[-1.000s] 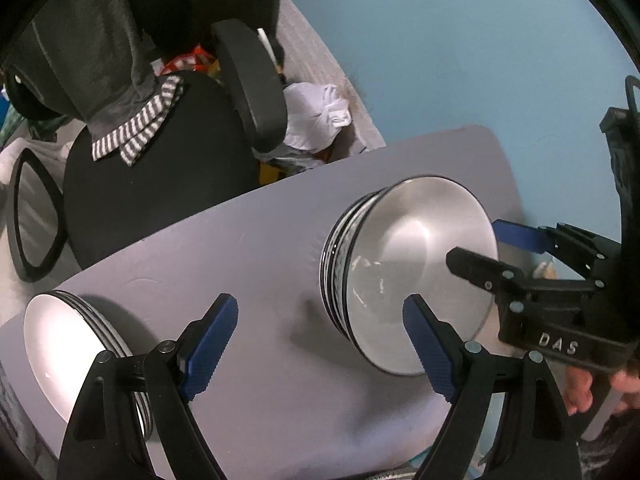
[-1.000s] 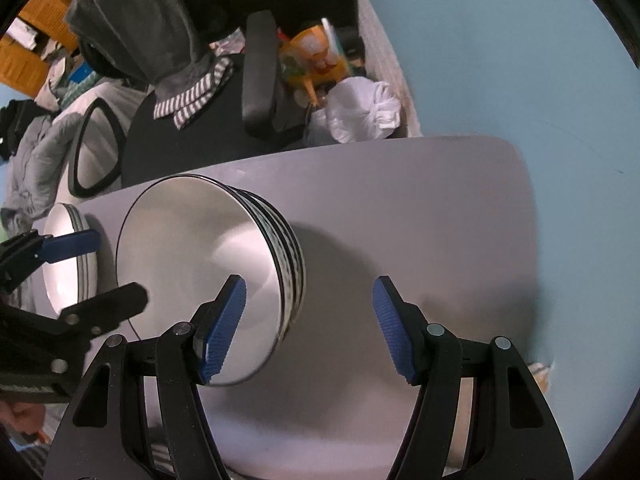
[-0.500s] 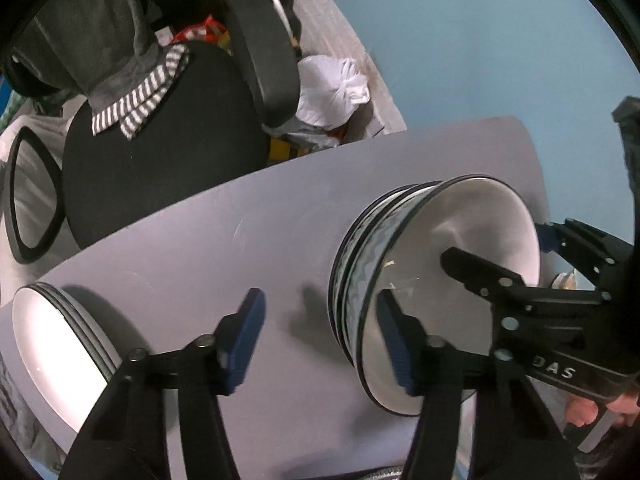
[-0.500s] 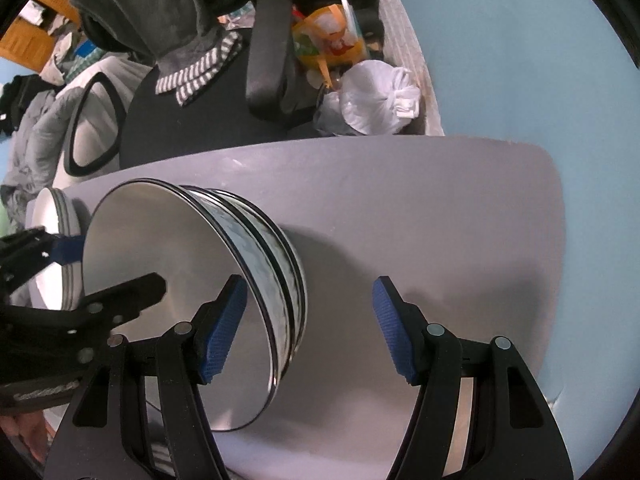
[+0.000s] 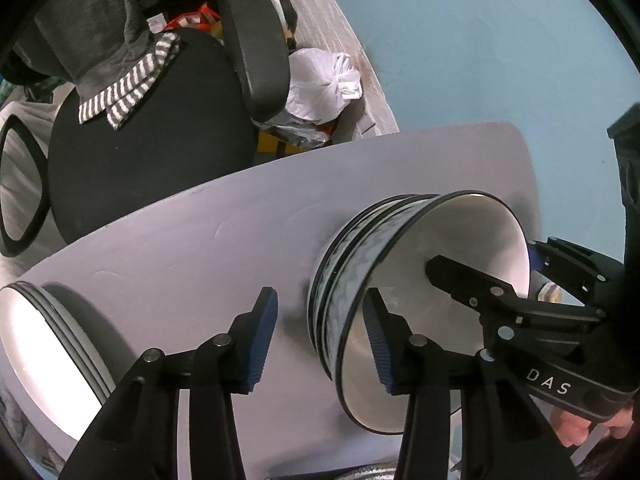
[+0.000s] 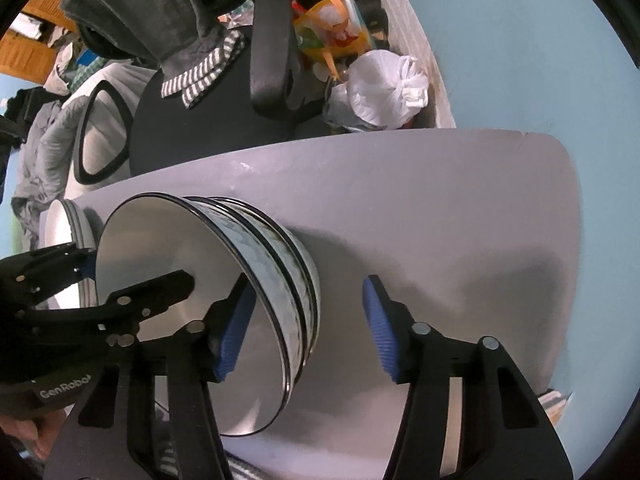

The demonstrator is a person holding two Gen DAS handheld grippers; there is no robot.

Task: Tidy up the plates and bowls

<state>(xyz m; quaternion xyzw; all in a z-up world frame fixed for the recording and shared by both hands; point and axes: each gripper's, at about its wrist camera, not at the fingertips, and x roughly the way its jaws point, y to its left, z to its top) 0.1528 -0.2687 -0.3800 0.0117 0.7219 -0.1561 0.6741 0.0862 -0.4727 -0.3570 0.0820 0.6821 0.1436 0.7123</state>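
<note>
A stack of patterned bowls [image 5: 352, 280] [image 6: 284, 276] with white insides stands on the grey table [image 5: 180, 248] [image 6: 440, 200]. My left gripper [image 5: 320, 340] [image 6: 138, 266] straddles the stack's left rim, one finger inside the top bowl and one outside, jaws closing. A gap still shows between the outer pad and the wall. My right gripper [image 6: 306, 332] [image 5: 482, 256] straddles the opposite rim the same way, jaws closing, its outer pad clear of the wall. A stack of white plates [image 5: 40, 352] [image 6: 68, 224] sits at the table's left end.
A black office chair [image 5: 140, 140] [image 6: 200, 132] with a striped cloth stands behind the table. A tied white plastic bag [image 5: 320, 84] [image 6: 380, 88] lies on the floor by the blue wall. A hand [image 5: 576, 428] holds the right gripper.
Both grippers have come down over the bowl stack, so each now has one finger inside the top bowl. Both pairs of jaws have narrowed, the left first.
</note>
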